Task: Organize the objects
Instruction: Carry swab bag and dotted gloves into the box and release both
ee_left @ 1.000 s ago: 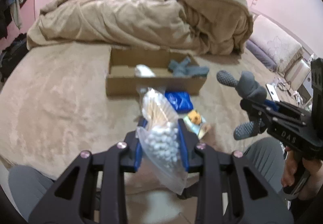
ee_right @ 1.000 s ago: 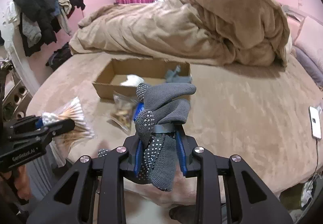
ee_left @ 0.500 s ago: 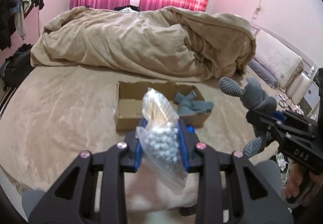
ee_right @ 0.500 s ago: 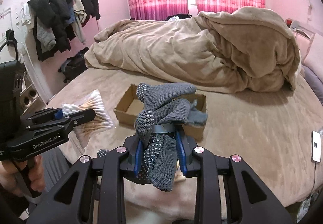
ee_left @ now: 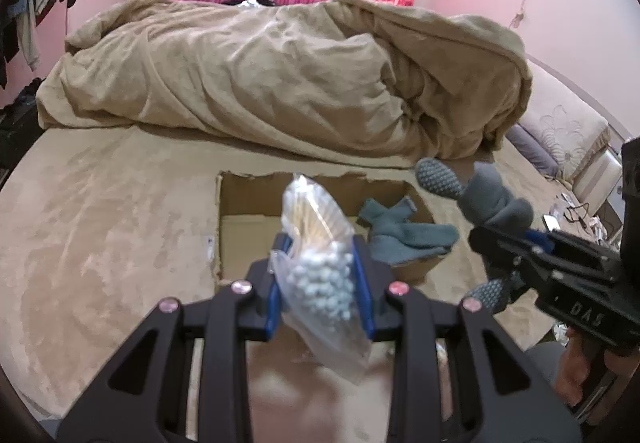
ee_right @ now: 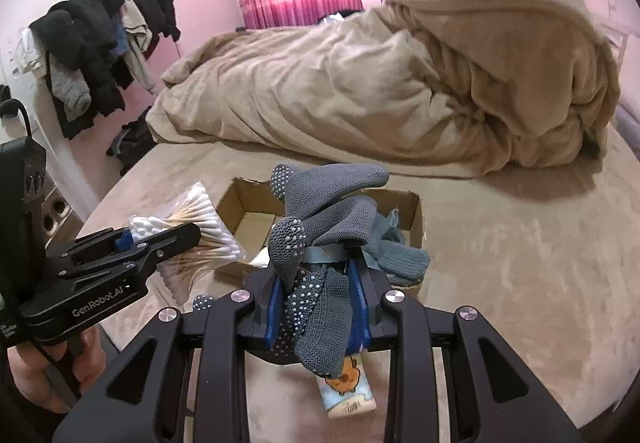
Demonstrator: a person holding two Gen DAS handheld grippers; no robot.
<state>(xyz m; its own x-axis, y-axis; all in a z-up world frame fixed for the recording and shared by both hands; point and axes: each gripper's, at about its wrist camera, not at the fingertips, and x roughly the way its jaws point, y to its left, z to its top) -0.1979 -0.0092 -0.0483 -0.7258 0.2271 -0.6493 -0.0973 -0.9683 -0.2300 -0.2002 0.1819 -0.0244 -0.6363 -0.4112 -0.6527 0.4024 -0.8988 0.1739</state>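
My left gripper [ee_left: 320, 283] is shut on a clear bag of cotton swabs [ee_left: 316, 247] and holds it in the air before the open cardboard box [ee_left: 248, 227] on the bed. My right gripper [ee_right: 316, 303] is shut on a grey dotted glove [ee_right: 320, 227], also raised before the box [ee_right: 416, 211]. A blue-grey glove [ee_left: 404, 231] lies in the box's right part. The right gripper shows in the left wrist view [ee_left: 504, 263], to the right of the box. The left gripper shows in the right wrist view [ee_right: 176, 239] with the swab bag [ee_right: 200, 219].
A small packet with an orange cartoon [ee_right: 348, 387] lies on the bed under my right gripper. A crumpled beige duvet [ee_left: 280, 75] fills the back of the bed. Clothes hang on a rack [ee_right: 104, 43] at the left. A pillow [ee_left: 560, 139] lies at the far right.
Both grippers have risen and moved forward toward the box, each still holding its item. The blue packet and snack bags before the box have dropped out of the left wrist view.
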